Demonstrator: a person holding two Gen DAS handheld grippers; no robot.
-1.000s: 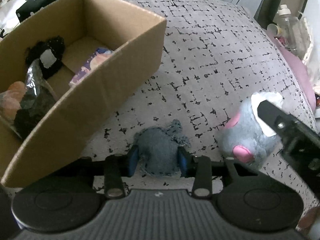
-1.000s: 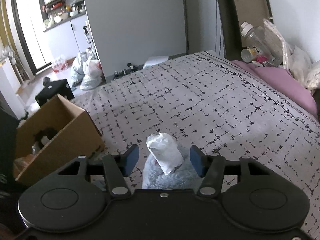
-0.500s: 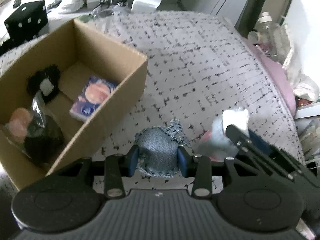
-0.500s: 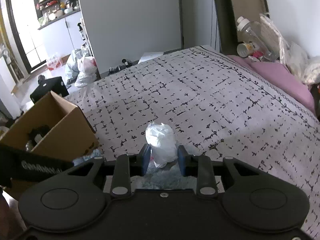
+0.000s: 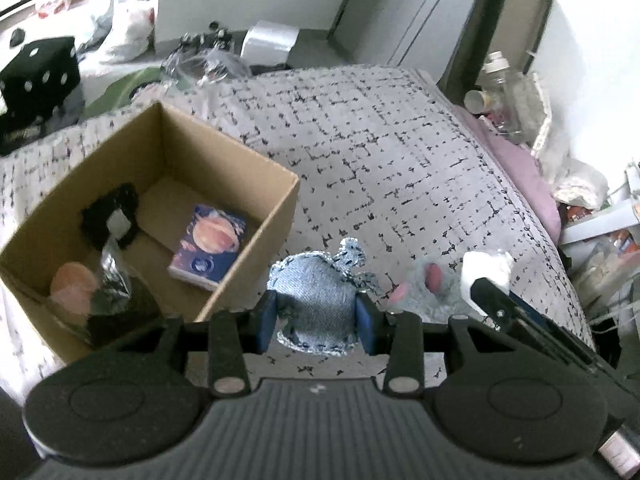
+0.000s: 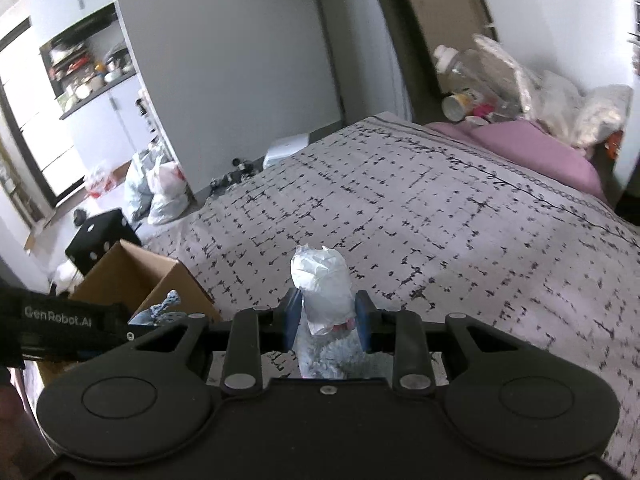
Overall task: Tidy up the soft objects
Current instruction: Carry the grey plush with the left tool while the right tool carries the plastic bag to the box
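Observation:
My left gripper (image 5: 316,318) is shut on a blue denim stuffed toy (image 5: 318,298) and holds it above the bed, just right of an open cardboard box (image 5: 248,248). The box holds a black fuzzy item (image 5: 110,216), a planet-print packet (image 5: 208,248) and a bagged orange and black thing (image 5: 92,288). My right gripper (image 6: 326,316) is shut on a grey plush mouse (image 6: 332,354) by its white ear (image 6: 320,280). The mouse (image 5: 432,288) hangs right of the denim toy in the left wrist view.
The bed has a grey cover with black dashes (image 6: 440,208) and a pink pillow (image 6: 520,144) at its far side. Bottles and bags (image 6: 480,76) crowd the headboard corner. A black dotted cube (image 5: 38,68) and plastic bags (image 6: 160,188) lie on the floor beyond the box.
My right gripper closed on the mouse's white ear and lifted it. My left gripper rose with the denim toy, so the box now shows from higher up.

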